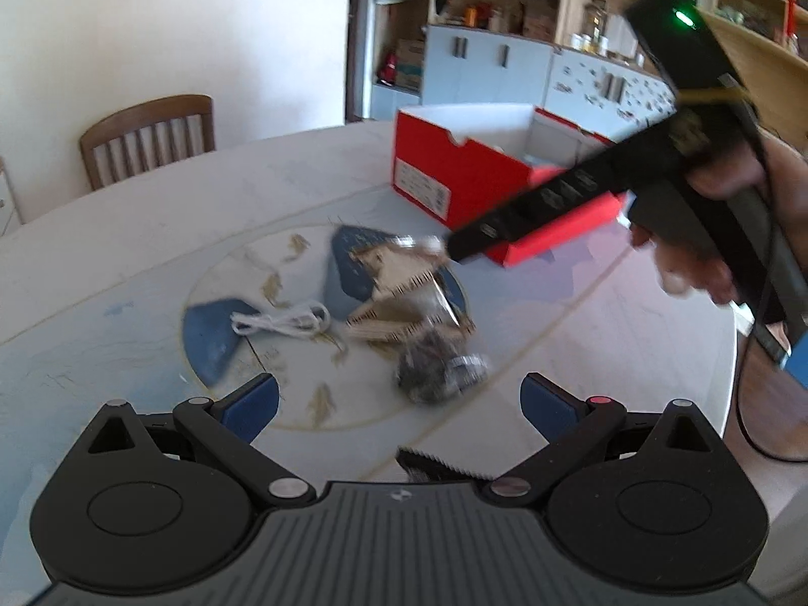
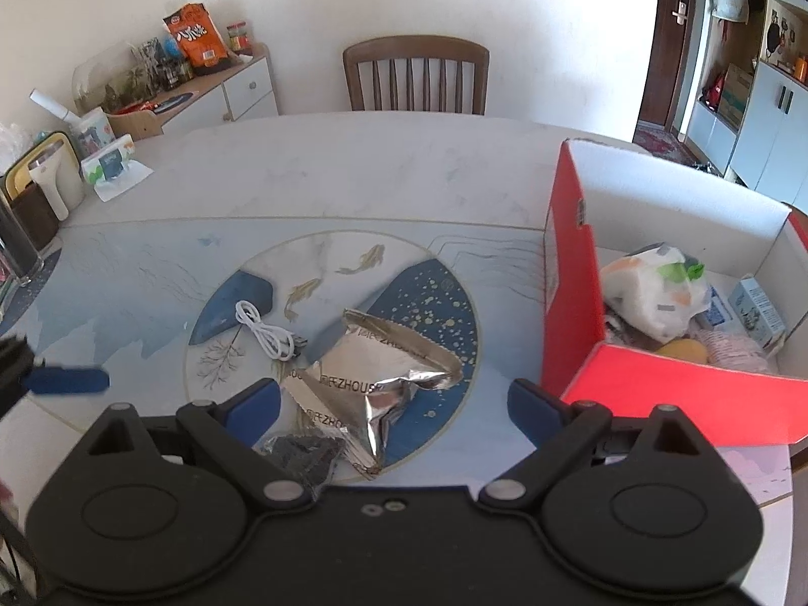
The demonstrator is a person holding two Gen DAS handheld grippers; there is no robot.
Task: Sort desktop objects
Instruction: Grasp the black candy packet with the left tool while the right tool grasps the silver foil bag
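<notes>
A crumpled silver foil packet (image 2: 376,379) lies on the round table's painted centre; it is blurred in the left wrist view (image 1: 404,298). A dark clear bag (image 2: 303,454) lies against its near end, also in the left wrist view (image 1: 434,371). A coiled white cable (image 2: 265,331) lies to the left of the packet (image 1: 283,323). A red box (image 2: 656,303) on the right holds several items. My right gripper (image 2: 394,404) is open above the packet's near end. My left gripper (image 1: 399,399) is open and empty, near the dark bag.
The red box also shows at the far side in the left wrist view (image 1: 454,171). The right gripper's body and the hand holding it (image 1: 707,192) cross that view. A wooden chair (image 2: 416,73) stands behind the table. Tissues and containers (image 2: 76,161) crowd the left edge.
</notes>
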